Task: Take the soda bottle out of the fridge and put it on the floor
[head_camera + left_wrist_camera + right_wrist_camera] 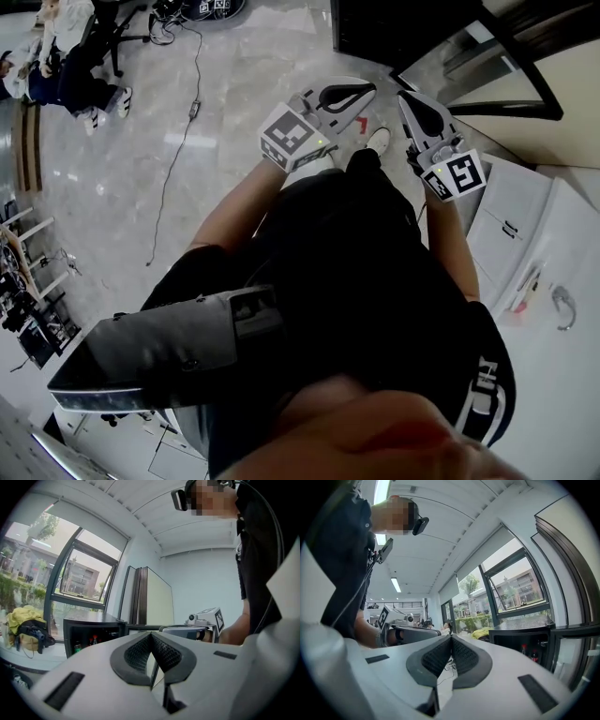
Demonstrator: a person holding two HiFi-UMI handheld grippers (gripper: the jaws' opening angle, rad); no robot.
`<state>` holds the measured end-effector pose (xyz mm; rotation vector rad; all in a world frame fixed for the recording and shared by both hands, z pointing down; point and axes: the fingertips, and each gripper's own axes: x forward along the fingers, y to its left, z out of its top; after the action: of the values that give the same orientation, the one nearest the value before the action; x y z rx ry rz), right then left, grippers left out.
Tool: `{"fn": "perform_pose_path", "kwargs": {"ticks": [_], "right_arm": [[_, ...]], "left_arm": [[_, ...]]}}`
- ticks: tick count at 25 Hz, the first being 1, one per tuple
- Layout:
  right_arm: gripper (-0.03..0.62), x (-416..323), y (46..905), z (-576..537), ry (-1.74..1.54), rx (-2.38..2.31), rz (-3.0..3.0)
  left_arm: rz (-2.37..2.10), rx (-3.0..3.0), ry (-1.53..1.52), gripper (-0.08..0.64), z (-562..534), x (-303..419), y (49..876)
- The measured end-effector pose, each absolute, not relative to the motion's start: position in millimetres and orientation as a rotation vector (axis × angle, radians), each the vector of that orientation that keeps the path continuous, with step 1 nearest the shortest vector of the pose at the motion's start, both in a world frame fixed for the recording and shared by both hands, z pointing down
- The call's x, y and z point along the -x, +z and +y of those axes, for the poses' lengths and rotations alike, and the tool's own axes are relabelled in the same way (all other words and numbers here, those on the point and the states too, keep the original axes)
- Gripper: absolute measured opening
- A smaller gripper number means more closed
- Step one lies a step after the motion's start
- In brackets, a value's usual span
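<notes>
A small black fridge (91, 634) stands open under the window. On its shelf are small bottles with red caps (94, 641) and a green one (77, 645). In the right gripper view the fridge (525, 641) is at the right, with two red-capped bottles (524, 649) inside. I cannot tell which of them is the soda bottle. My left gripper (361, 91) and right gripper (405, 97) are held side by side at chest height, well back from the fridge. Both are shut with nothing between their jaws. Each gripper shows in the other's view: the right one (206, 620) and the left one (405, 631).
The fridge's dark top (403, 28) and its glass door (487, 66) lie ahead on the right. A cable (178, 150) trails across the marble floor. A seated person (66, 56) is far left. A white cabinet (525, 234) stands at my right. Yellow cloth and a bag (26, 625) sit by the window.
</notes>
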<state>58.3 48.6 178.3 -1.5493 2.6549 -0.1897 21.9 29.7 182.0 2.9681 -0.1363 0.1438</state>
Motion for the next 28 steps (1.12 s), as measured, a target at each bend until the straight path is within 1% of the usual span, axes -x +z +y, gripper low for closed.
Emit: {"fn": "perform_pose_path", "kwargs": {"ticks": [11, 16, 20, 24, 28], "right_arm": [[0.014, -147.7, 218.5, -33.9, -0.227, 1.461, 2.725], [0.014, -180.4, 239.3, -73.5, -0.223, 1.489, 2.716], [0.015, -188.7, 265.2, -114.0, -0.250, 1.514, 2.697], [0.015, -196.4, 302.2, -156.3, -0.273, 1.526, 2.675], [0.015, -215.5, 345.6, -192.7, -0.236, 1.644, 2.607]], "left_arm": [[-0.255, -2.945, 0.209, 0.000, -34.3, -118.3, 207.4], [-0.393, -2.920, 0.248, 0.001, -75.3, -137.0, 228.4], [-0.446, -2.917, 0.247, 0.000, -112.0, -142.7, 248.7], [-0.432, -2.908, 0.236, 0.000, -150.5, -153.3, 286.7], [-0.430, -2.906, 0.198, 0.000, -190.2, -167.0, 336.1]]}}
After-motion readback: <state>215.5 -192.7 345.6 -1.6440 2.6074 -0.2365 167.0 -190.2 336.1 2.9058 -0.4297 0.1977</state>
